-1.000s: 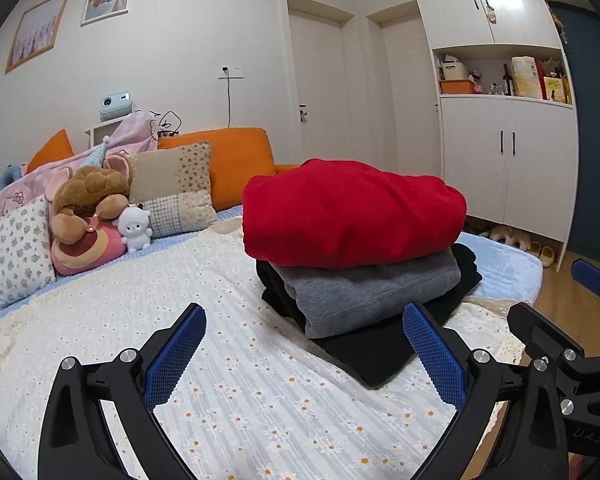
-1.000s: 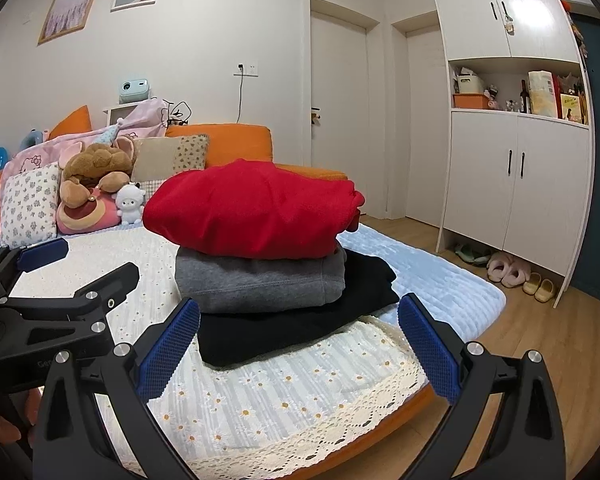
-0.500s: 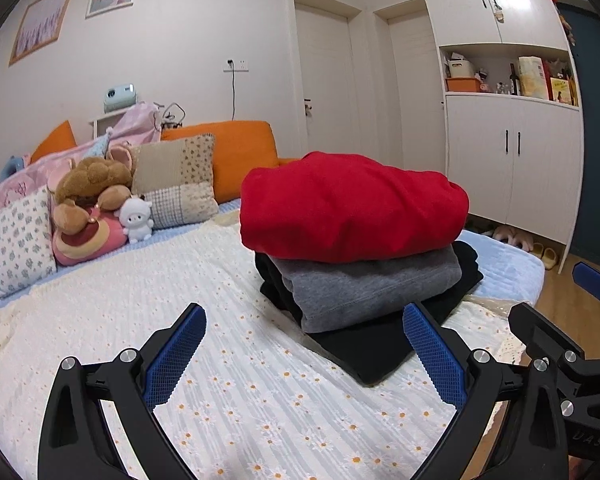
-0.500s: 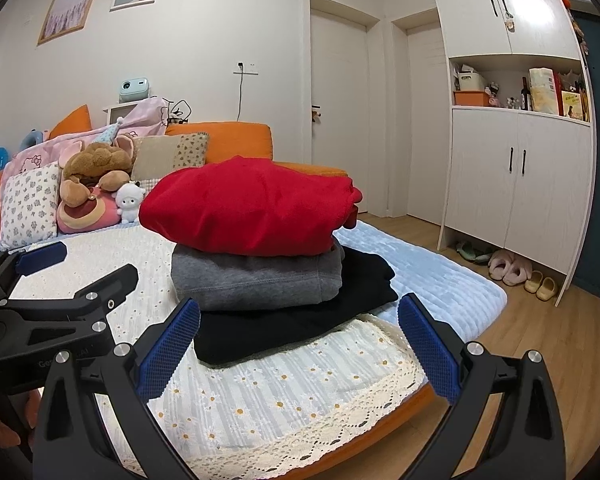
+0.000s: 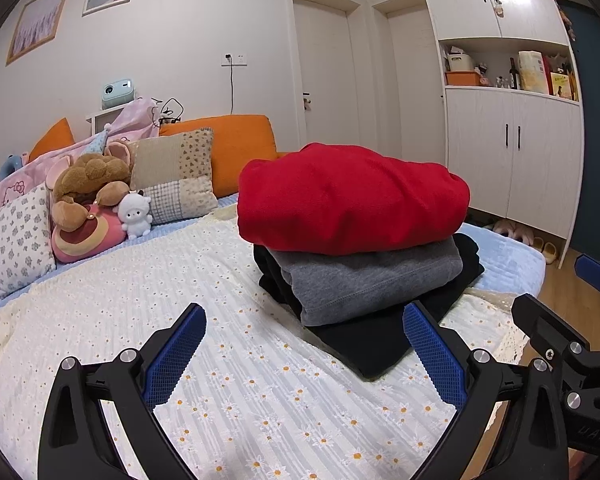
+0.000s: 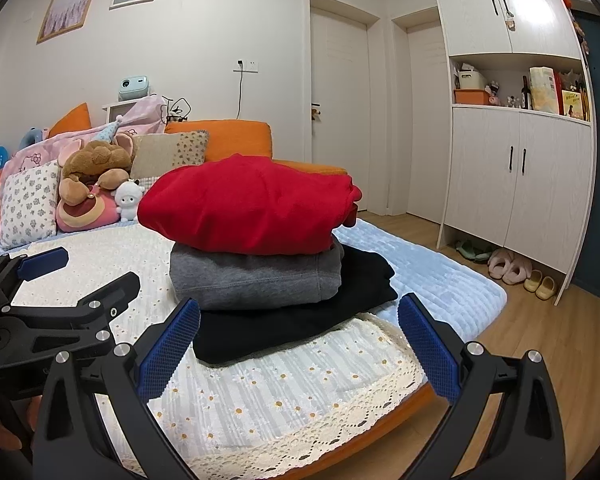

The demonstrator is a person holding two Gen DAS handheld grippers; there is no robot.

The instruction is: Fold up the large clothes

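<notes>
A stack of three folded garments lies on the bed near its corner: a red sweater [image 5: 352, 200] on top, a grey one [image 5: 372, 280] under it, a black one [image 5: 364, 344] at the bottom. The stack also shows in the right wrist view, with the red sweater [image 6: 248, 204], grey [image 6: 256, 280] and black [image 6: 292, 324]. My left gripper [image 5: 304, 356] is open and empty, just short of the stack's front. My right gripper [image 6: 298, 348] is open and empty, in front of the black garment. The left gripper also shows at the left of the right wrist view [image 6: 60, 308].
The bed has a white daisy-print cover [image 5: 140, 312] with a lace edge [image 6: 300, 436]. Pillows and plush toys [image 5: 92, 200] line the orange headboard. A white cabinet [image 6: 520, 172] stands right, with slippers [image 6: 512, 268] on the wooden floor.
Both grippers stay open and empty. The left wrist view has shifted slightly, so the stack sits a bit higher and nearer the centre. The stack itself has not moved.
</notes>
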